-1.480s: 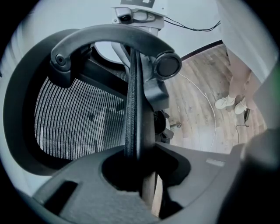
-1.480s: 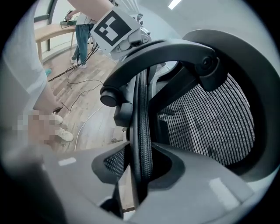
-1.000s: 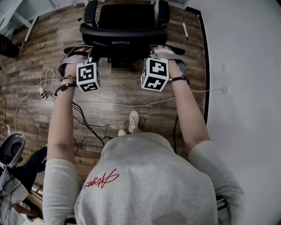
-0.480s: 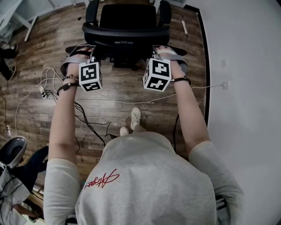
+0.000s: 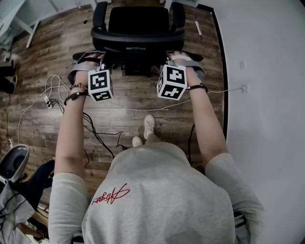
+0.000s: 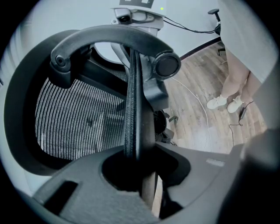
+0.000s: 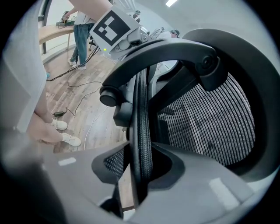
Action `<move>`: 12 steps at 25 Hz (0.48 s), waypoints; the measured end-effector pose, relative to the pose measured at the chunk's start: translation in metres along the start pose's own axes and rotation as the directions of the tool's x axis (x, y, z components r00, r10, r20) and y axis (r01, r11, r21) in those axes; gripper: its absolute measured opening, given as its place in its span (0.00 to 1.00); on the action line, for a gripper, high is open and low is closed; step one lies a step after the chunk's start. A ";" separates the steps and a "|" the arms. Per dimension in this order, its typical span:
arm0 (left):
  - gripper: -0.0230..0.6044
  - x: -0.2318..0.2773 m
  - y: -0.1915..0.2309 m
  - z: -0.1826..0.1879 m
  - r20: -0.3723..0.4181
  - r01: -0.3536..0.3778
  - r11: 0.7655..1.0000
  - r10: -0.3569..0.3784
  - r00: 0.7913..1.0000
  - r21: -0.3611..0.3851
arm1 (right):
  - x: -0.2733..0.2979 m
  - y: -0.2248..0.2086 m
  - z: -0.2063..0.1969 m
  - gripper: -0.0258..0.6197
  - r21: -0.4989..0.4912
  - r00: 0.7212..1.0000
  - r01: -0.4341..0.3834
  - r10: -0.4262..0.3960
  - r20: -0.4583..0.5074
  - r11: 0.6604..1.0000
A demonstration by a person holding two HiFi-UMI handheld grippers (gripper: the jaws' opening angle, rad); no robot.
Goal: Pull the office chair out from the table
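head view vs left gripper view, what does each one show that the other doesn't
Only the head view: the seat and armrests from above, the person's forearms, the left tool's marker cube, and a power strip on the floor.
Only the left gripper view: the backrest mesh up close, and the backrest's edge clamped in the left tool.
Both: the office chair, the wooden floor, the person's white shoes and the right tool.
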State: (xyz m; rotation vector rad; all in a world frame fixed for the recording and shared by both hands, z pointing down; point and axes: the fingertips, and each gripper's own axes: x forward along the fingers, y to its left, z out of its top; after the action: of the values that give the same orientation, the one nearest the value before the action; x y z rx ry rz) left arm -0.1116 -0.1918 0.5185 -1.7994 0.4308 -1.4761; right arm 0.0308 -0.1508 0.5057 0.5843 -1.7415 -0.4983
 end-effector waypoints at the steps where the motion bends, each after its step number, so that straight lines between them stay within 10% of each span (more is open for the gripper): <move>1: 0.16 -0.001 0.000 0.001 0.002 0.001 1.000 -0.001 1.000 0.000 | -0.001 0.000 0.000 0.21 0.000 1.000 0.000 0.000 -0.001 1.000; 12: 0.16 -0.012 -0.003 0.002 0.005 0.014 1.000 -0.014 1.000 0.000 | -0.010 0.005 0.002 0.21 0.003 1.000 -0.010 0.010 -0.017 1.000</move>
State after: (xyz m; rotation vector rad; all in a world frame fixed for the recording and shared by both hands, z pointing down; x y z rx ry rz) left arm -0.1132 -0.1806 0.5127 -1.8093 0.4158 -1.4807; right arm 0.0300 -0.1407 0.5005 0.5805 -1.7287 -0.4823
